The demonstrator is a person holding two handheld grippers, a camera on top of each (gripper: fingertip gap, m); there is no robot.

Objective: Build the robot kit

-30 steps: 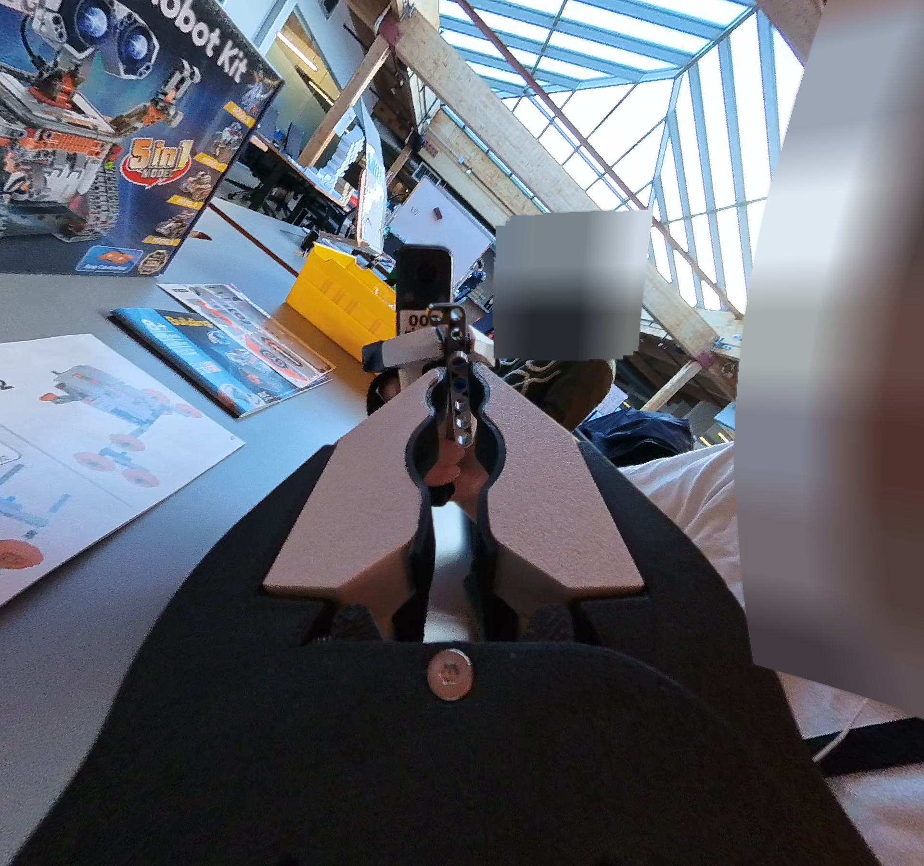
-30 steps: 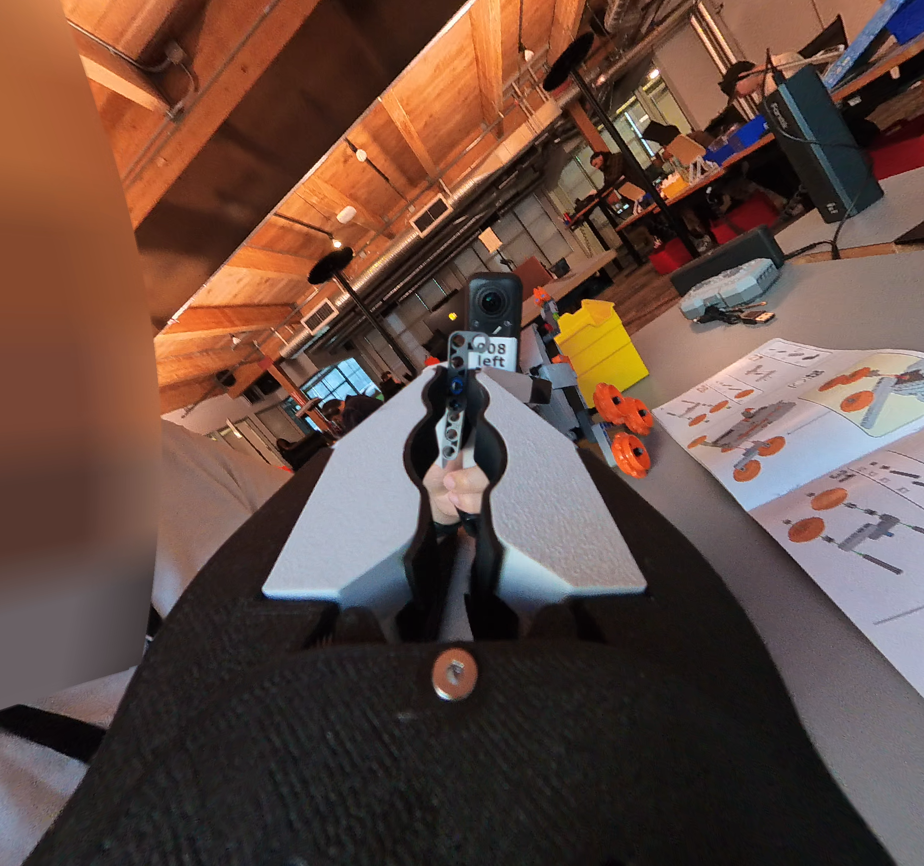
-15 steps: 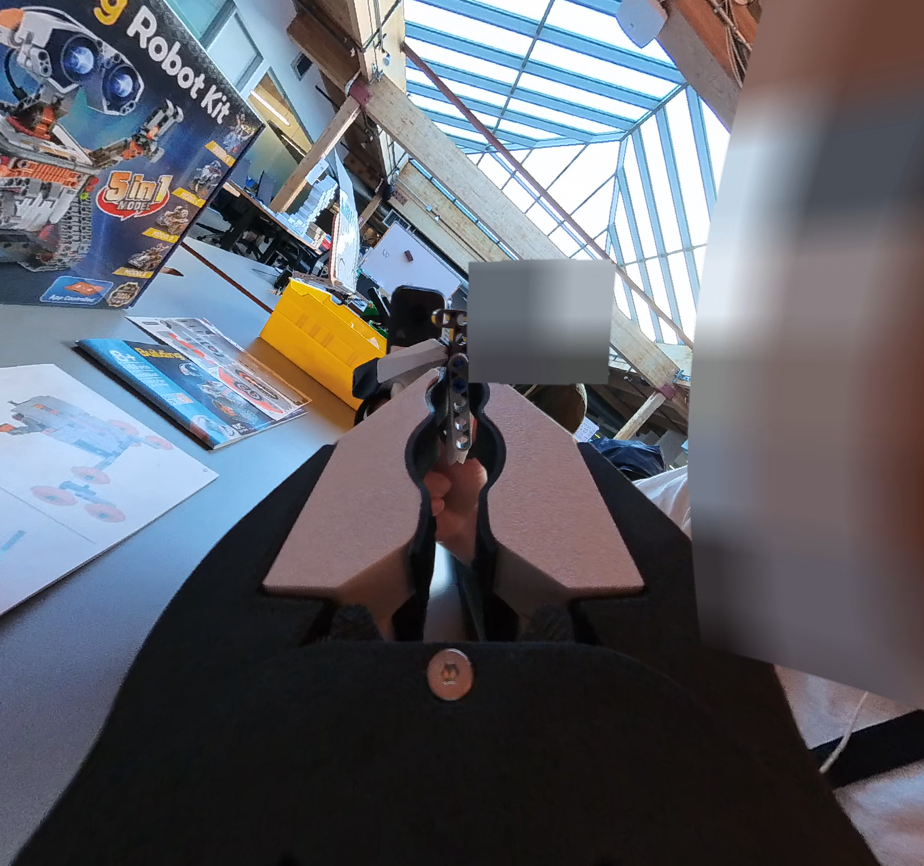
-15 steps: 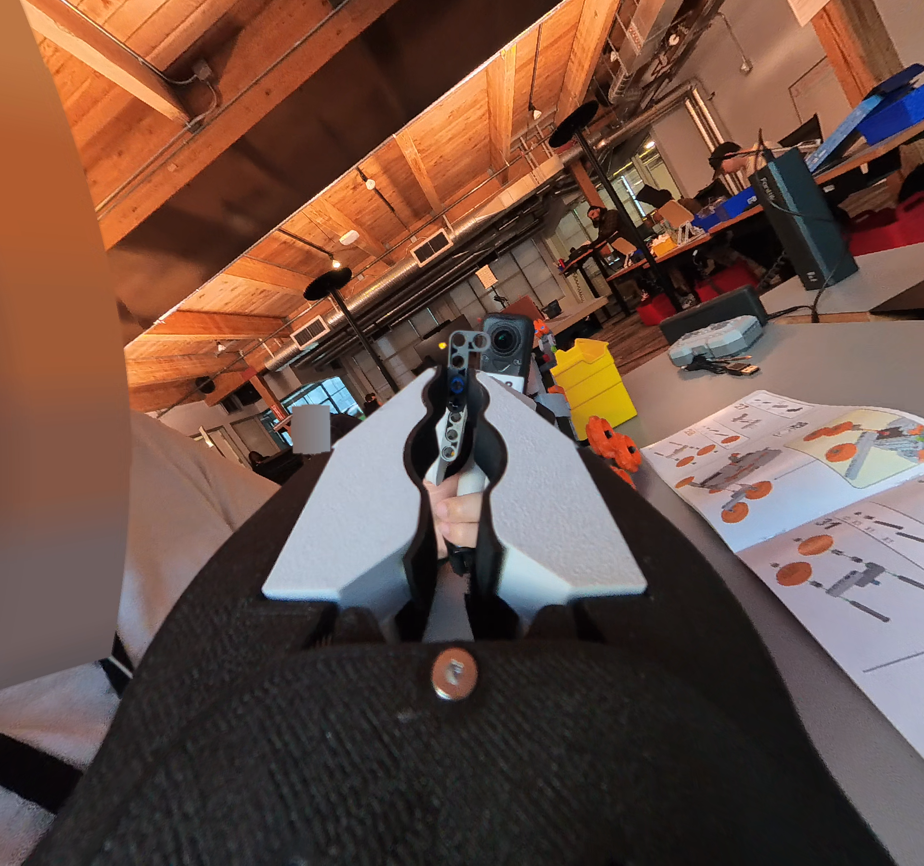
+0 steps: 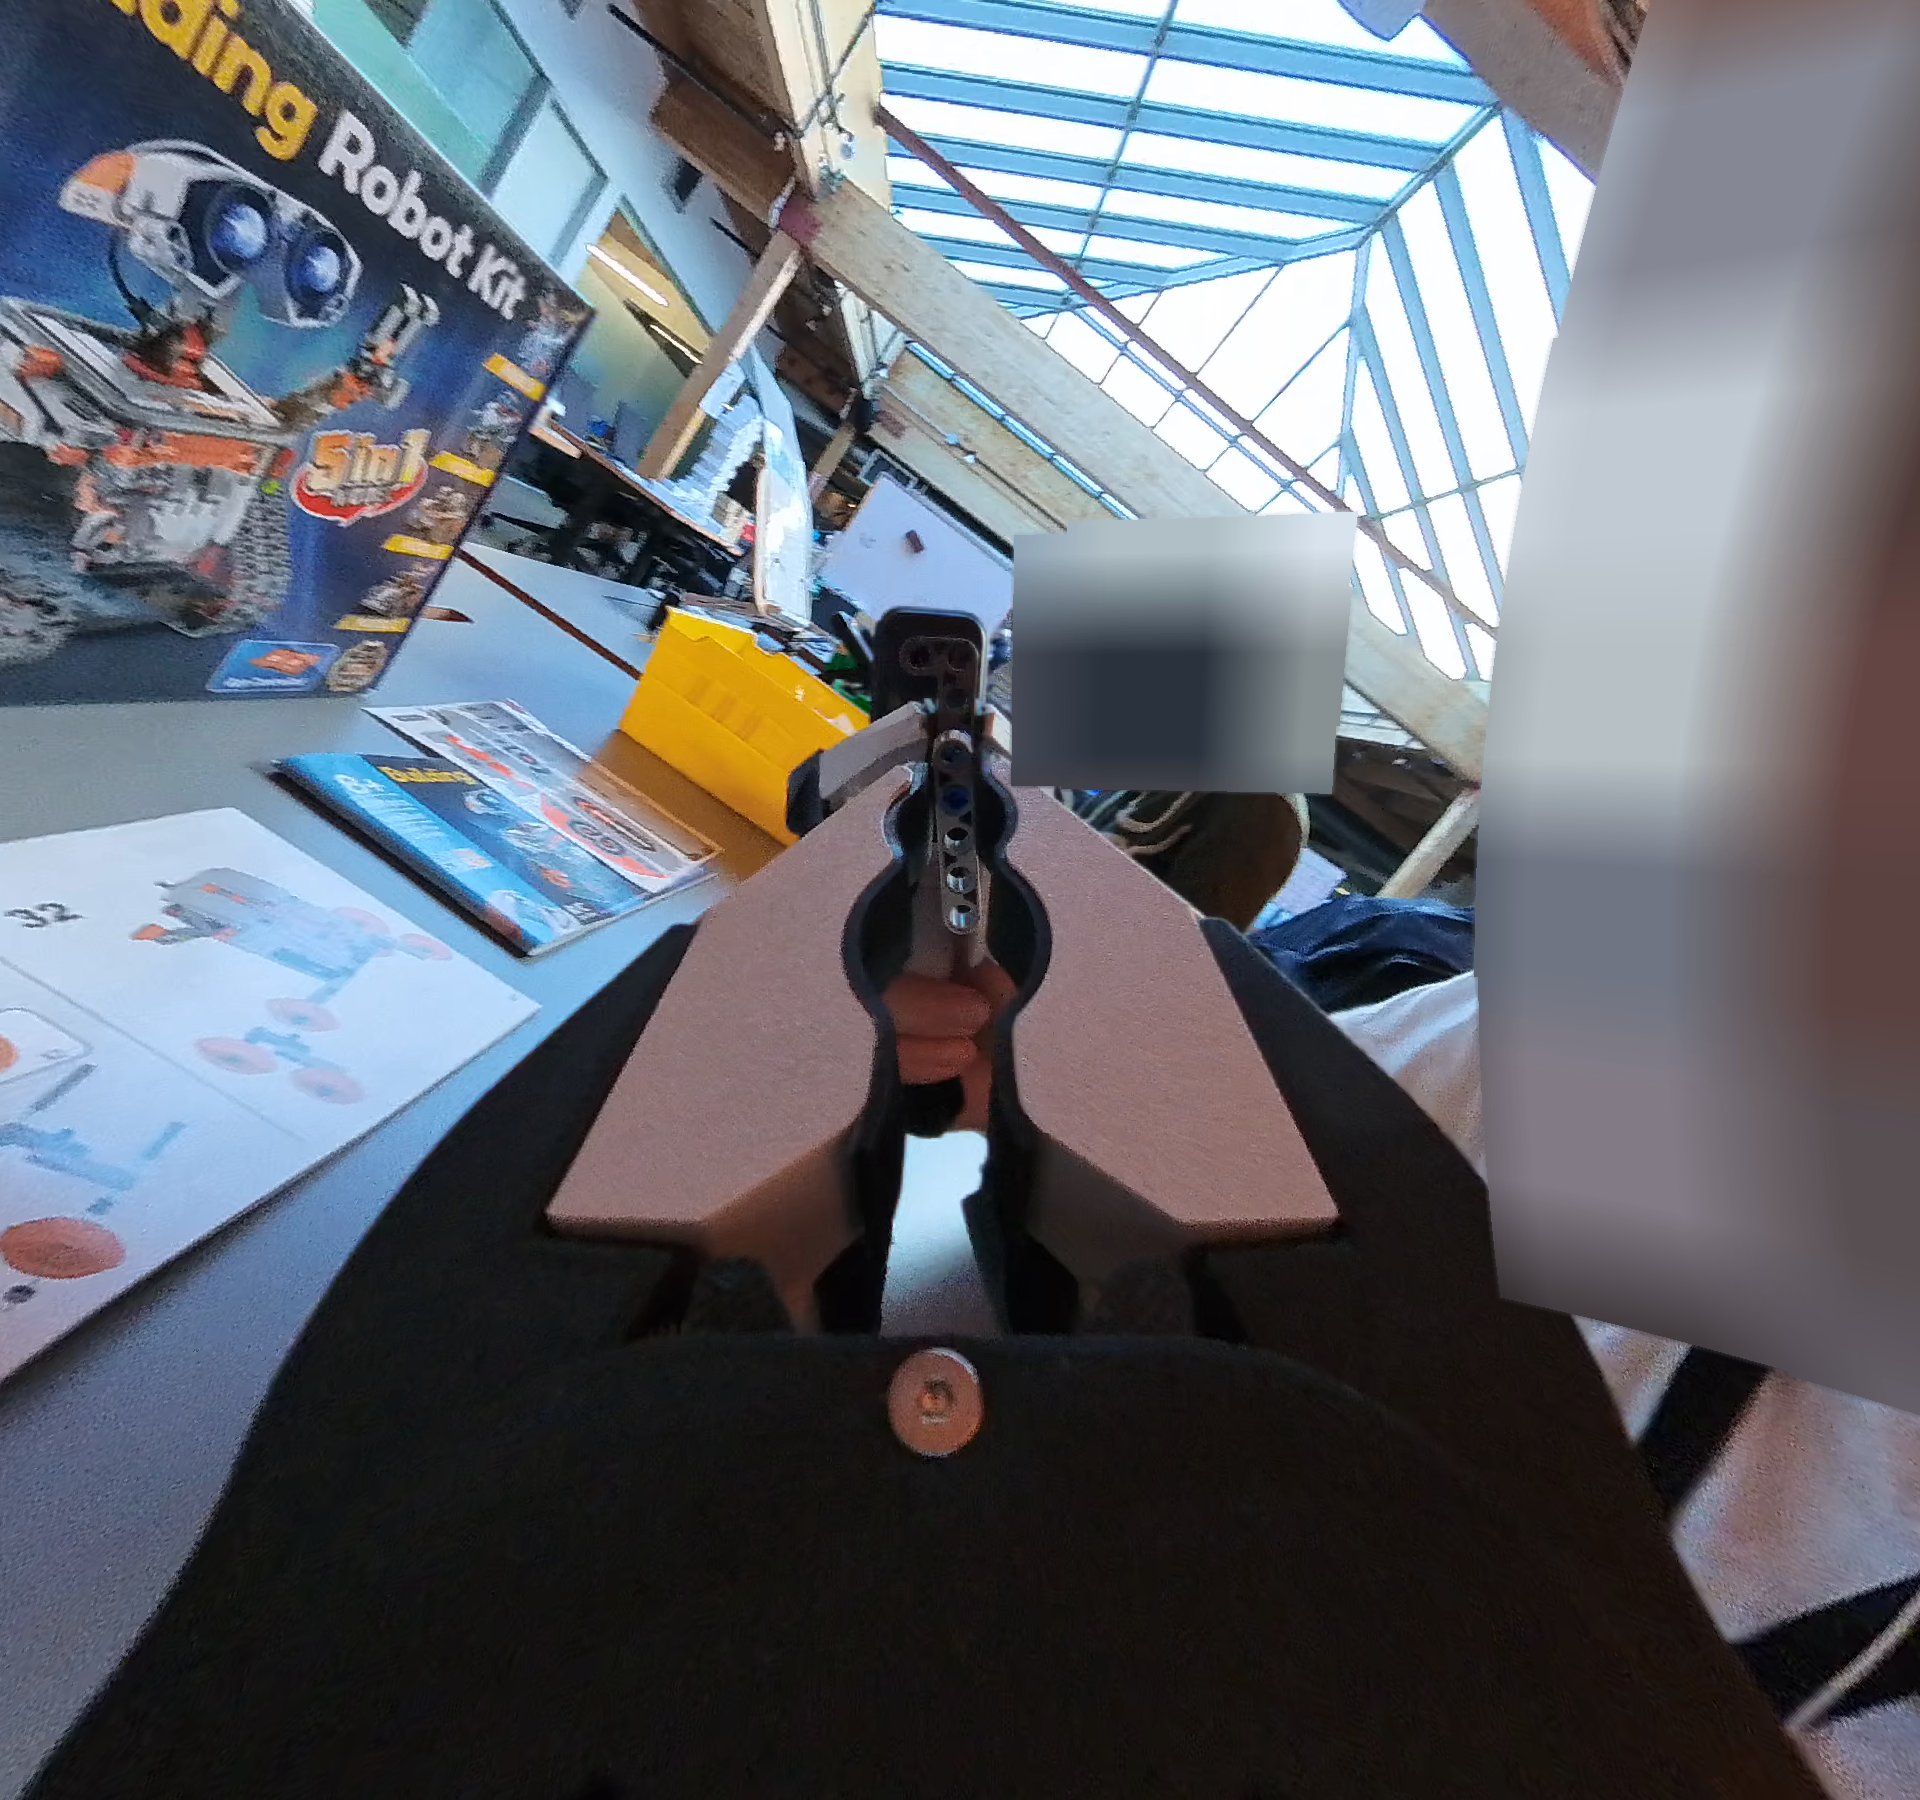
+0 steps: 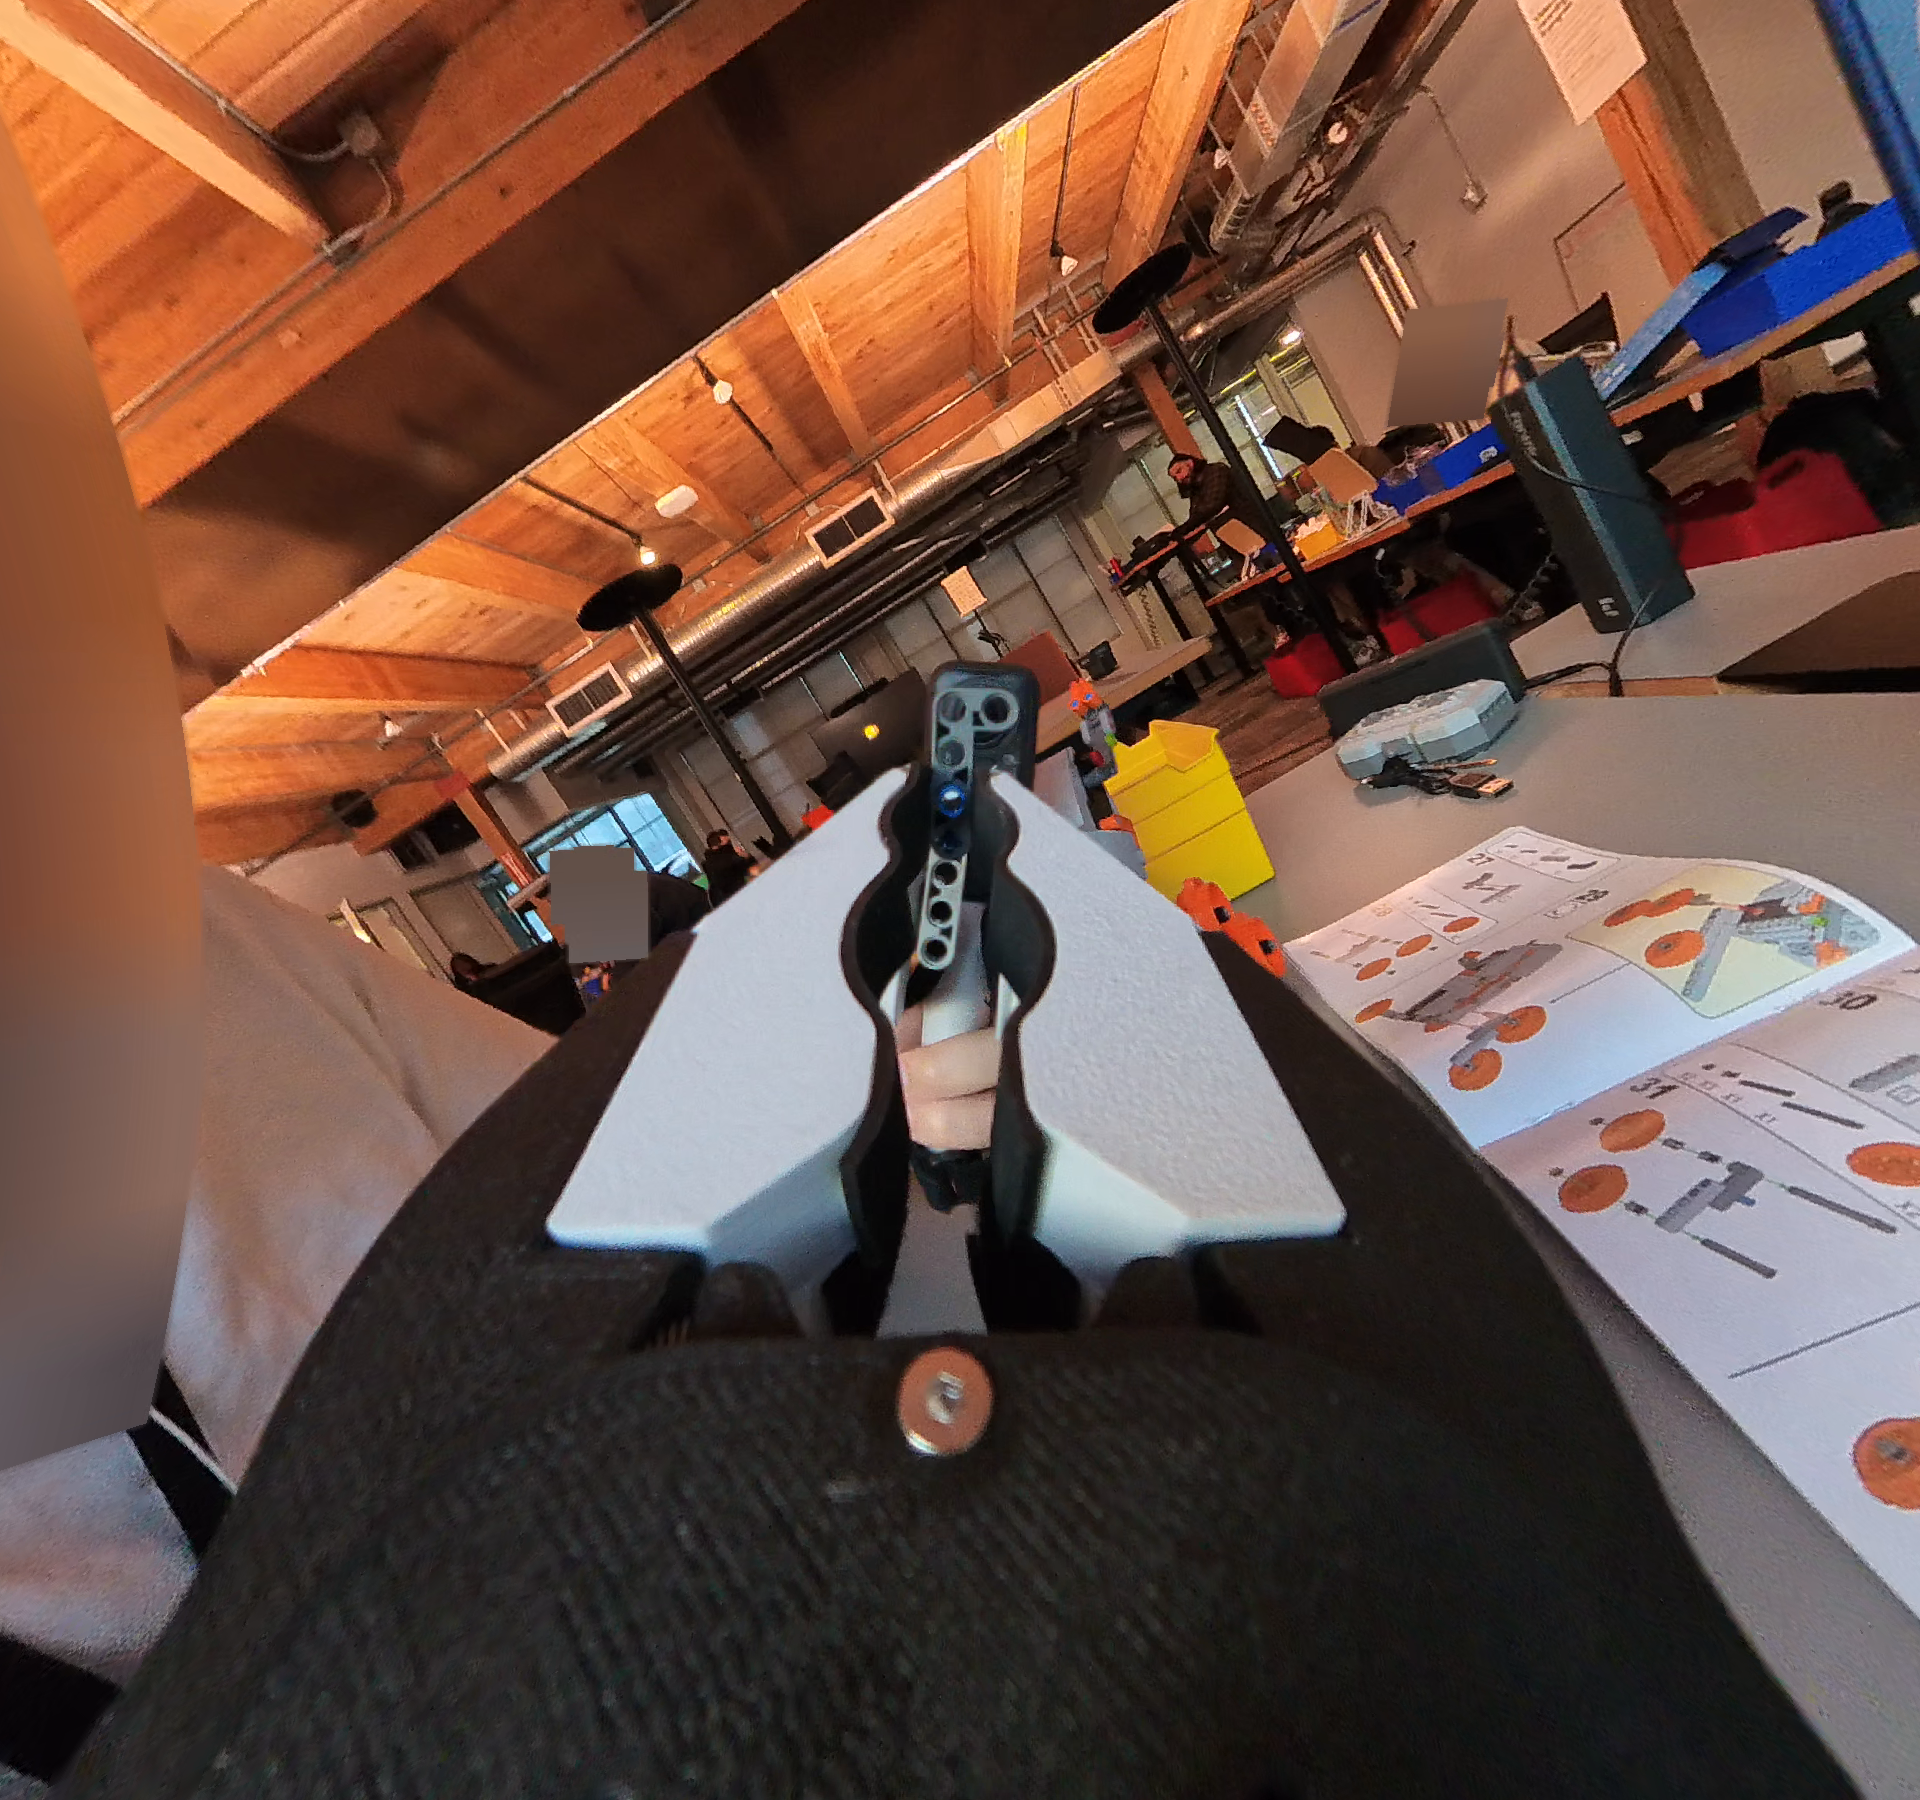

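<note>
A grey perforated beam (image 5: 954,862) with a blue pin stands upright between my two grippers, which face each other above the grey table (image 5: 125,1438). My left gripper (image 5: 951,794) is shut on the beam at its tips. My right gripper (image 6: 943,794) is shut on the same beam (image 6: 948,877), whose dark angled top end (image 6: 971,720) sticks up past the tips. In each view the other gripper's camera (image 5: 928,654) shows right behind the beam, with a hand (image 6: 951,1085) below it.
A robot kit box (image 5: 208,348), a booklet (image 5: 499,836) and an instruction sheet (image 5: 208,1002) lie to the left. A yellow bin (image 6: 1195,815), orange wheels (image 6: 1231,924), an open manual (image 6: 1662,1075) and a grey device (image 6: 1423,737) are on the table.
Both grippers shifted and tilted slightly together. The beam stays pinched between them, and its dark top end now covers the left gripper's camera in the right wrist view.
</note>
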